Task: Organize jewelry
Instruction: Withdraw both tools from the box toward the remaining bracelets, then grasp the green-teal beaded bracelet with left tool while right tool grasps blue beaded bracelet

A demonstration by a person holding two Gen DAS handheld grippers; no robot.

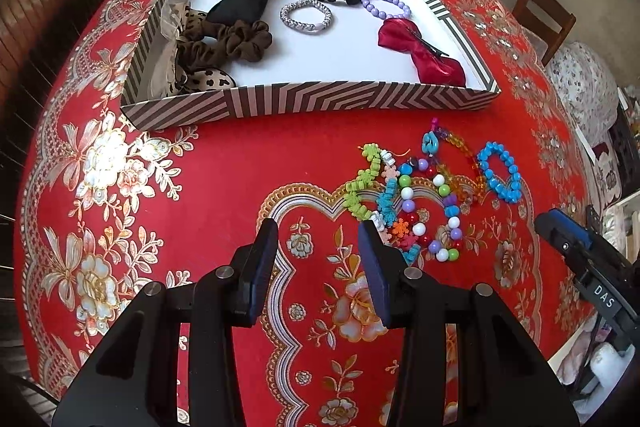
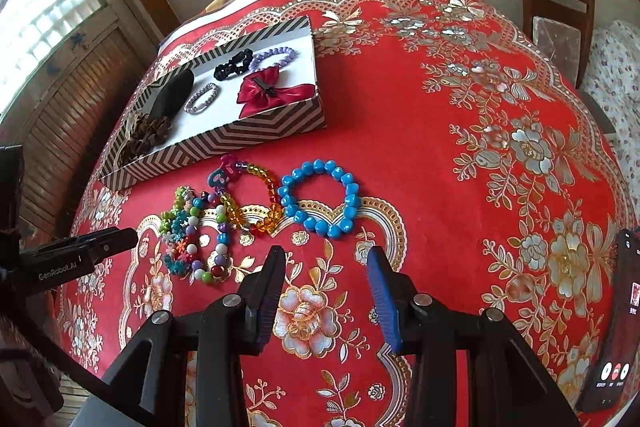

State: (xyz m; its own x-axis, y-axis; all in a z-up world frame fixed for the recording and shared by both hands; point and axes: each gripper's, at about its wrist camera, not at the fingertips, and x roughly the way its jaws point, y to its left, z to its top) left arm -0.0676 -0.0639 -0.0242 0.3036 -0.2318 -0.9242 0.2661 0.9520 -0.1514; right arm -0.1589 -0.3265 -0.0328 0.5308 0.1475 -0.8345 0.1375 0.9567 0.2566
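A worktop under a red floral cloth [image 2: 400, 131] holds a striped tray [image 1: 304, 99] of hair ties. Bead bracelets [image 2: 318, 201] lie on the cloth before it. Left claw [image 1: 318, 239] and right claw [image 2: 326, 263] hover released, empty. A chair [image 2: 560, 11] stands behind.

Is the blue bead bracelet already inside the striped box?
No, the blue bead bracelet lies on the red tablecloth in front of the striped box, outside its walls.
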